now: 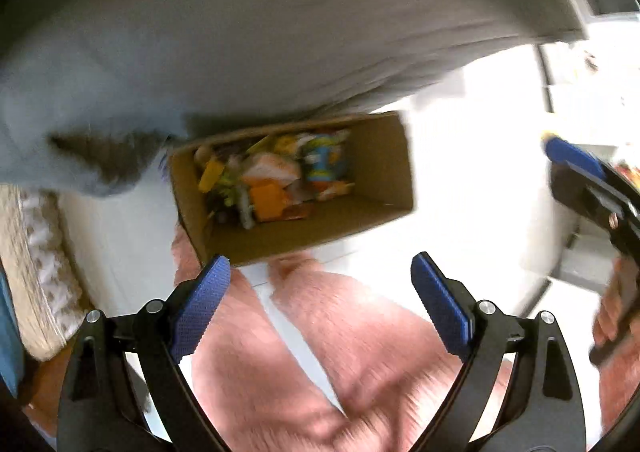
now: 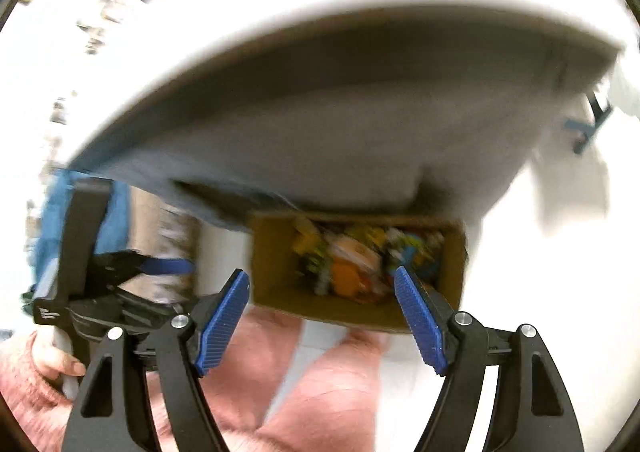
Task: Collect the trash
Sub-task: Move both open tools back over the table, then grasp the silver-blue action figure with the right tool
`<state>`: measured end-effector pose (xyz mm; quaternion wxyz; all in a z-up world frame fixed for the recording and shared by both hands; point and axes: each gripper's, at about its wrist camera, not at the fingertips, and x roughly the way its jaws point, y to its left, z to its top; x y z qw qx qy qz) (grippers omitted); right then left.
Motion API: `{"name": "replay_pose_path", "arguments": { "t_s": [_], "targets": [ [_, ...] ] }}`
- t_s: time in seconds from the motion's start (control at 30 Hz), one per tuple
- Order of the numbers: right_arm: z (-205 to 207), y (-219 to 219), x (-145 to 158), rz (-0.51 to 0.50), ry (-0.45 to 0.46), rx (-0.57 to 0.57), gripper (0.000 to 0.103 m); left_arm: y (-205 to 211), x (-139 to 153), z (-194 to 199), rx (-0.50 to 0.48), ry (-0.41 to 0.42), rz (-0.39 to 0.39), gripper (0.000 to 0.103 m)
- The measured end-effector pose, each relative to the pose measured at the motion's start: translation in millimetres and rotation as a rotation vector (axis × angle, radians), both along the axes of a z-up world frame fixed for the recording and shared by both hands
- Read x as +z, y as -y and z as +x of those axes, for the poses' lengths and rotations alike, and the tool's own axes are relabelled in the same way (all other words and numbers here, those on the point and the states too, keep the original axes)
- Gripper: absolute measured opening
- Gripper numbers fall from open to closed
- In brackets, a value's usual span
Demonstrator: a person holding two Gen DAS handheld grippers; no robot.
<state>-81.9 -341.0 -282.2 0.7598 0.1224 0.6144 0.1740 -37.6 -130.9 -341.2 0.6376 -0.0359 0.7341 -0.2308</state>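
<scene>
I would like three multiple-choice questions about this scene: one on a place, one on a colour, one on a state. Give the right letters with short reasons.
1. Where does the colourful trash lie?
A. inside the brown cardboard box
B. on the grey bed
C. between the tongs

2. What colour are the tong pads?
A. red
B. blue
C. green

3. How are the left tongs?
A. shut on a wrapper
B. open, empty
C. out of view

Answers:
1 A: the trash fills the brown cardboard box.
2 B: pads look blue.
3 B: nothing sits between the left tongs; the right tongs are open too.
</scene>
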Motion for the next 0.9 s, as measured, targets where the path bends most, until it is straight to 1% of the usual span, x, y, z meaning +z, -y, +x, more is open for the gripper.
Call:
{"name": "replay_pose_path", "arguments": {
  "t_s": [0.03,0.07,0.1,0.13,0.17,0.2,0.23,0.27,0.3,0.33,0.37,0.4,0.43,0.47,0.5,0.53,0.57,0.6,0.63,0.7,0.77,0.8,0.83,0.87,0.9],
  "targets": [
    [6,-2,31,0.043,0.057,0.016,0.074,0,25,3,-0.020,0.024,-0.042,0.089],
    [14,-3,58,0.079,0.118,0.028,0.075,-1,59,8,-0.045,0.069,-0.097,0.090],
    [20,-3,75,0.091,0.163,0.031,0.082,-3,81,13,-0.057,0.105,-0.132,0.091],
    [36,-3,103,0.082,0.249,0.014,0.086,-6,104,20,-0.064,0.155,-0.161,0.092],
    [50,-3,119,0.080,0.297,-0.001,0.090,-10,124,29,-0.061,0.208,-0.174,0.092],
    [64,-3,128,0.085,0.325,-0.012,0.090,-14,138,38,-0.051,0.248,-0.176,0.092],
    [89,-2,138,0.079,0.356,-0.046,0.091,-19,150,49,-0.034,0.294,-0.170,0.092],
    [111,-2,140,0.065,0.371,-0.079,0.093,-26,161,62,-0.014,0.345,-0.162,0.092],
    [143,-2,141,0.054,0.386,-0.112,0.094,-31,169,75,0.003,0.391,-0.146,0.092],
    [166,-1,141,0.048,0.386,-0.135,0.094,-36,174,86,0.009,0.428,-0.129,0.092],
    [195,-3,139,0.037,0.377,-0.164,0.094,-41,177,98,0.010,0.462,-0.113,0.092],
    [234,-8,135,0.026,0.368,-0.181,0.094,-46,178,109,0.007,0.479,-0.098,0.092],
    [259,-11,133,0.009,0.373,-0.189,0.094,-51,177,118,0.003,0.485,-0.087,0.092],
    [292,-18,130,-0.009,0.389,-0.188,0.094,-59,172,131,0.000,0.480,-0.078,0.092],
    [315,-24,125,-0.020,0.398,-0.178,0.094,-64,168,139,-0.002,0.471,-0.076,0.092],
    [352,-35,120,-0.059,0.410,-0.158,0.094,-72,163,147,-0.003,0.456,-0.080,0.092],
    [383,-46,114,-0.106,0.419,-0.129,0.094,-79,159,156,-0.004,0.434,-0.086,0.092],
    [422,-64,108,-0.181,0.427,-0.083,0.094,-90,148,167,-0.001,0.400,-0.096,0.092],
    [447,-74,108,-0.251,0.435,-0.055,0.094,-99,141,177,0.007,0.375,-0.102,0.092],
    [499,-102,97,-0.384,0.465,0.000,0.092,-116,129,194,0.027,0.339,-0.110,0.092],
    [535,-118,84,-0.488,0.470,0.005,0.090,-132,123,209,0.043,0.317,-0.117,0.092],
    [548,-125,79,-0.521,0.466,0.006,0.085,-141,119,216,0.053,0.307,-0.120,0.092],
    [570,-132,69,-0.552,0.445,0.005,0.081,-147,116,221,0.059,0.301,-0.122,0.092],
    [582,-135,62,-0.567,0.426,0.005,0.075,-153,114,227,0.066,0.295,-0.122,0.092],
    [594,-141,55,-0.589,0.407,0.019,0.075,-160,110,233,0.078,0.284,-0.123,0.092]
  ]
}}
